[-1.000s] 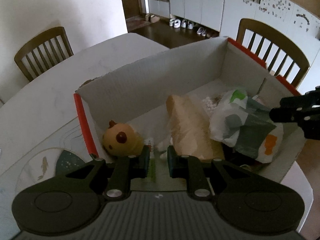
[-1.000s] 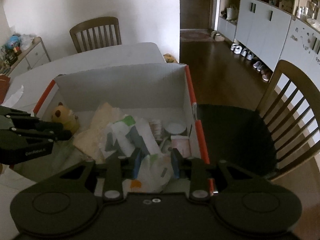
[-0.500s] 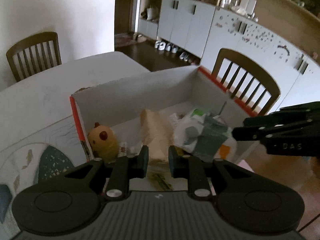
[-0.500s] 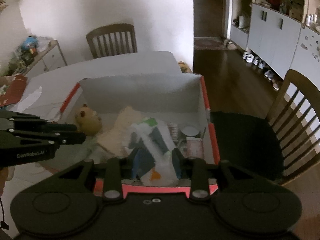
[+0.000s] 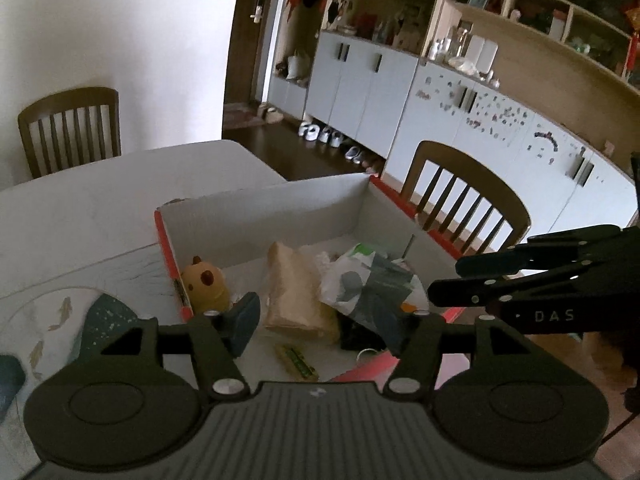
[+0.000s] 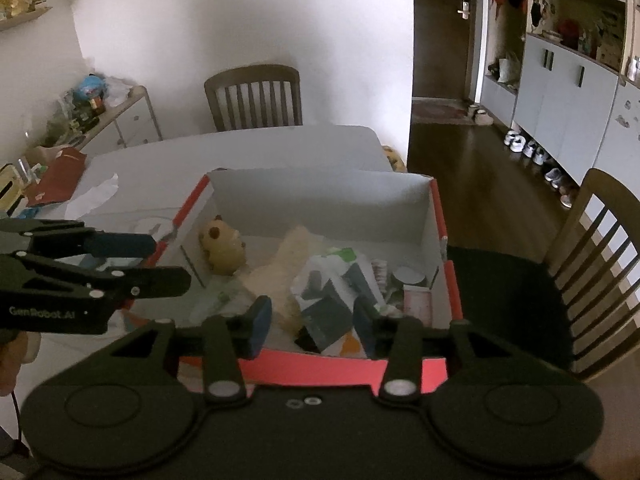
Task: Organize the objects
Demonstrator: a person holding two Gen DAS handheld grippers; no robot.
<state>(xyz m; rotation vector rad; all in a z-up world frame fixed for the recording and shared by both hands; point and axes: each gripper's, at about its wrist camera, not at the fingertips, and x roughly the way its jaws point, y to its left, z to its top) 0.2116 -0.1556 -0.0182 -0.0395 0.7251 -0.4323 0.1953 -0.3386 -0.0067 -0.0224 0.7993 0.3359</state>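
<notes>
Black plastic, the left gripper (image 5: 322, 322) tilts down over the near rim of the red-edged white cardboard box (image 5: 280, 210), jaws just opened fairly wide, nothing between them. The right gripper (image 6: 310, 320) tilts down likewise, jaws just parted, narrower, empty. Inside the box, the yellow plush toy with a brown nose (image 5: 206, 284) lies at ten o'clock of the left gripper, the tan paper-wrapped bundle (image 5: 296, 296) at twelve, the crumpled white-and-green plastic bag (image 5: 370, 286) at two.

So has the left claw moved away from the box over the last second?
Yes. The left claw has pulled up and back from the box, which now looks smaller; its jaws have just been opening, empty.
</notes>
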